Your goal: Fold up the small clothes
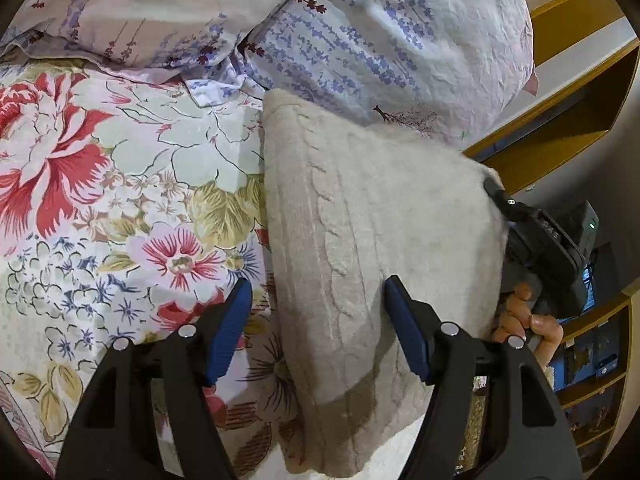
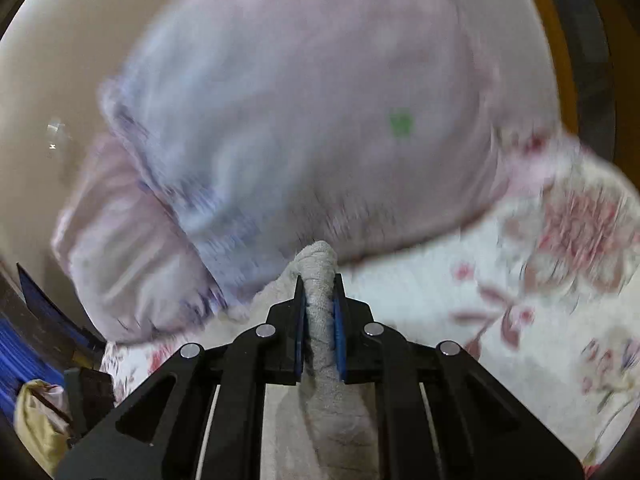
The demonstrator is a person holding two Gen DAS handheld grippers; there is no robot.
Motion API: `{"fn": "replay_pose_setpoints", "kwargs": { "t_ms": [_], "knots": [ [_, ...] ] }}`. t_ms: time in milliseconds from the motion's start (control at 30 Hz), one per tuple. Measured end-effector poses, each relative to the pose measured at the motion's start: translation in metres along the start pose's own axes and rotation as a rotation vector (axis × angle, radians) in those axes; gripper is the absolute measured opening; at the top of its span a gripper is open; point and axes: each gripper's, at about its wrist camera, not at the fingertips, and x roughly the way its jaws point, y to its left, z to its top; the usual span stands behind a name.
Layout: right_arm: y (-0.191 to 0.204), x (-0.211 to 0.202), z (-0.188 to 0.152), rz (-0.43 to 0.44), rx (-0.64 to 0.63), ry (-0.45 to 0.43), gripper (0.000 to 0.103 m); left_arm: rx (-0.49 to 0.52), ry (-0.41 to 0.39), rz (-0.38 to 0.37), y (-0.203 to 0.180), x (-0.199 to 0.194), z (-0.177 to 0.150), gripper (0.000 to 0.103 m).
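A cream knitted sweater (image 1: 360,220) lies folded lengthwise on the flowered bedsheet (image 1: 100,200), its right side lifted. My left gripper (image 1: 318,296) is open and empty, its blue pads straddling the sweater's near part just above it. My right gripper (image 2: 319,292) is shut on a bunched fold of the sweater (image 2: 320,300); it shows in the left wrist view (image 1: 520,220) holding the sweater's right edge up off the bed. The right wrist view is blurred by motion.
Two lavender-print pillows (image 1: 380,40) lie at the head of the bed, just beyond the sweater; they also show in the right wrist view (image 2: 300,120). Yellow wooden shelves (image 1: 580,100) stand to the right, past the bed's edge.
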Motion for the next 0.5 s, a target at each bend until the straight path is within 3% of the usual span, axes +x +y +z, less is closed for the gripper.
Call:
{"fn": "replay_pose_setpoints", "kwargs": {
  "t_ms": [100,167,267,367,500],
  "knots": [
    [-0.022,0.028,-0.012,-0.152,0.044,0.130,0.012,0.014,0.000,0.000,-0.002,0.003,0.000,0.070],
    [-0.032,0.038,-0.018,-0.167,0.070,0.160,0.012,0.025,0.000,0.007,-0.004,0.004,0.000,0.070],
    [-0.027,0.037,-0.020,-0.160,0.050,0.120,0.012,0.023,0.000,0.005,-0.003,0.003,0.000,0.070],
    [-0.025,0.039,-0.021,-0.234,0.022,0.118,0.012,0.034,-0.001,0.003,-0.003,0.003,0.000,0.071],
    [-0.034,0.058,-0.027,-0.264,0.062,0.219,0.012,0.045,-0.006,0.007,-0.005,0.002,0.000,0.072]
  ]
}}
